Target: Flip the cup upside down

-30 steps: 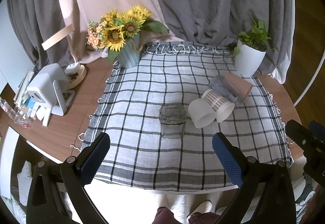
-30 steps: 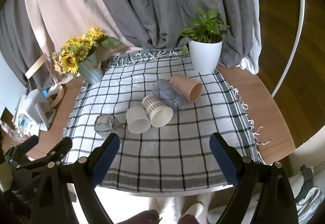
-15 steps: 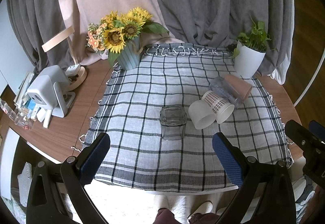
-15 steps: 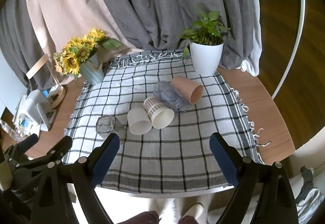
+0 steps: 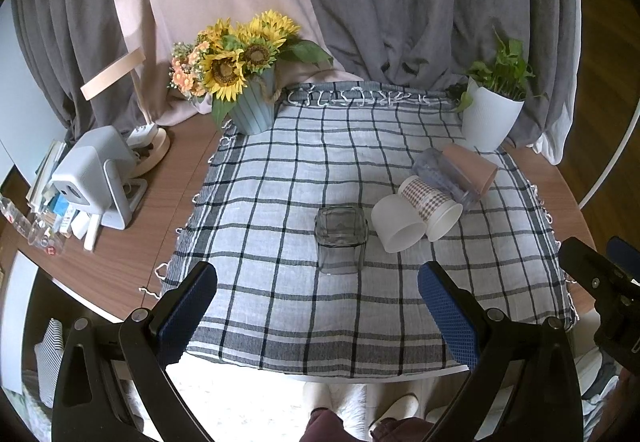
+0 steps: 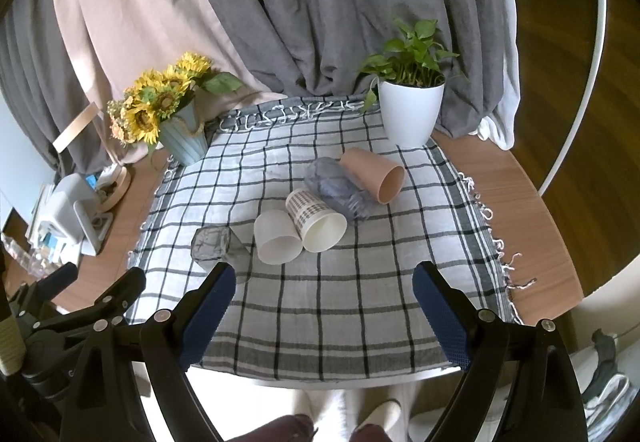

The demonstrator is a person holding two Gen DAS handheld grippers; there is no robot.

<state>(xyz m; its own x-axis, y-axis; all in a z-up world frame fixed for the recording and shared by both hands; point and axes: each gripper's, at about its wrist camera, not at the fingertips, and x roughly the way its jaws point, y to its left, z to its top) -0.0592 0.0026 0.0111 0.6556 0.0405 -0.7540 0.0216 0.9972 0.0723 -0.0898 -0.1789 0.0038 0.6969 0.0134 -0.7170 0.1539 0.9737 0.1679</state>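
Several cups rest on a checked cloth. A grey square glass stands upside down. A white cup, a checked paper cup, a clear ribbed cup and a pink cup lie on their sides in a row. My left gripper is open and empty over the near cloth edge, in front of the grey glass. My right gripper is open and empty, in front of the white and checked cups.
A sunflower vase stands at the back left of the cloth, a white potted plant at the back right. A white device and small clutter sit on the wooden table's left. Curtains hang behind.
Both grippers have drawn back and up a little from the table, so the cups look slightly smaller and farther. Nothing on the cloth has moved.
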